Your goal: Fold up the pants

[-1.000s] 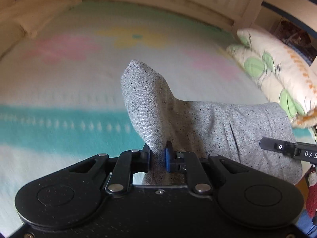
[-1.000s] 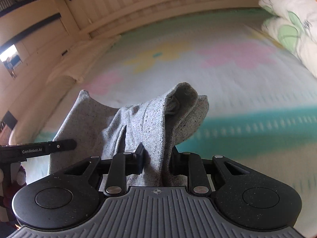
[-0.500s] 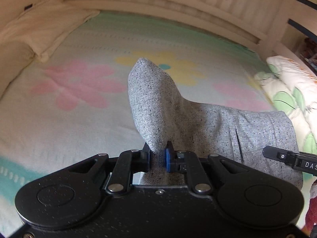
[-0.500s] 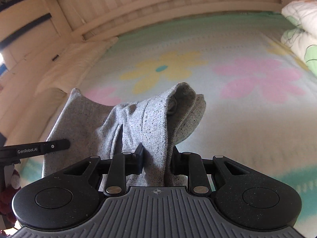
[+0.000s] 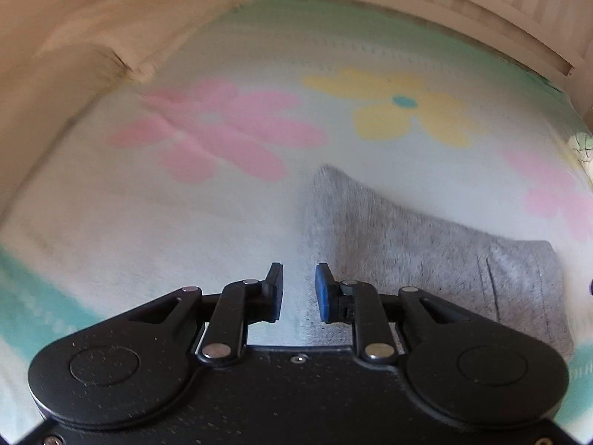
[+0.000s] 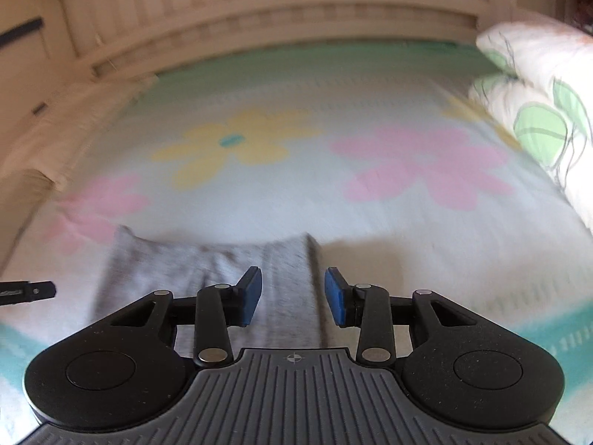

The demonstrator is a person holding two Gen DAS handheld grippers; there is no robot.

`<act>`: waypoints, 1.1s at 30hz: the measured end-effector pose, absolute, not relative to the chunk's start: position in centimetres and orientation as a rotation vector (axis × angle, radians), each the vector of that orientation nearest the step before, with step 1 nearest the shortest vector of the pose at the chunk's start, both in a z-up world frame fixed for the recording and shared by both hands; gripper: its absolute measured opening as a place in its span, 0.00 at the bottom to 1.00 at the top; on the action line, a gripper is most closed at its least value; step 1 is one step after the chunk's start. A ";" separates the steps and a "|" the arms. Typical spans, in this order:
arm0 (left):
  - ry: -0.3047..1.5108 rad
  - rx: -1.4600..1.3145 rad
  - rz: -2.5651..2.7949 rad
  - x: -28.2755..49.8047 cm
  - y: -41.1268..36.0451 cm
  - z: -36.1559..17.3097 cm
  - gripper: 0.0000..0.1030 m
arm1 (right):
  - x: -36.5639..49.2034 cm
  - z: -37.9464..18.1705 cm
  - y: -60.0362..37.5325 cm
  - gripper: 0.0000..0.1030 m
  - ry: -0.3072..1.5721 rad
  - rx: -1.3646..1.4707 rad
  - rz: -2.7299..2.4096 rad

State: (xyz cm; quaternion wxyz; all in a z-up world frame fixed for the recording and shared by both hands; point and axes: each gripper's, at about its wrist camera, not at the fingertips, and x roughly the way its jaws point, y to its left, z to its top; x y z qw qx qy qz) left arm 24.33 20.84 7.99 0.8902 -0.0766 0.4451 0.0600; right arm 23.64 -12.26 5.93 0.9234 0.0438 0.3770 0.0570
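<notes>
**Both grips let go: folded pants dropped flat onto the bed**

Since the earlier frames, the peaks of grey cloth that stood pinched up in each gripper have fallen; the fabric now lies flat, and both sets of jaws have just been opening.

Bed cover [image 6: 370,222]: pale, with pink and yellow flower print and teal bands, spread wide under everything. Slatted bed frame [image 6: 296,3] at the far edge. Leaf-print pillow [image 6: 537,111] lies off to the right in the right wrist view.

Pants [image 5: 426,248]: grey speckled knit, lying as a flat folded slab on the cover, near edge toward the grippers. In the right wrist view the pants [image 6: 207,267] show a straight far edge and a seam line running toward the camera.

Left gripper [image 5: 299,293]: jaws parted, released; the pants' left edge sits just beside its right pad, no pinch visible. Right gripper [image 6: 292,296]: jaws parted wider, a strip of cloth lying loose between the pads, neither pad pressing on it.

Handling, as a judgement: soft, light, limp cloth that sags wherever unsupported and is not fragile. Layers may slide apart if only the top one is caught. Best taken at two corners of one edge, pinching all layers together.
</notes>
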 end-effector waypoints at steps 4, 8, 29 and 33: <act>0.889 -0.136 0.124 22.1 19.2 12.0 0.38 | 20.7 7.6 -10.1 0.36 0.722 0.027 0.110; 0.816 -0.104 0.082 18.6 17.8 15.0 0.53 | 18.1 8.5 -9.6 0.36 0.729 0.066 0.167; 0.810 -0.103 0.054 12.7 15.4 12.8 0.66 | 15.3 5.9 -7.5 0.36 0.834 0.088 0.152; 0.793 -0.055 0.074 12.7 15.0 12.3 0.66 | 15.5 5.9 -7.5 0.36 0.839 0.099 0.146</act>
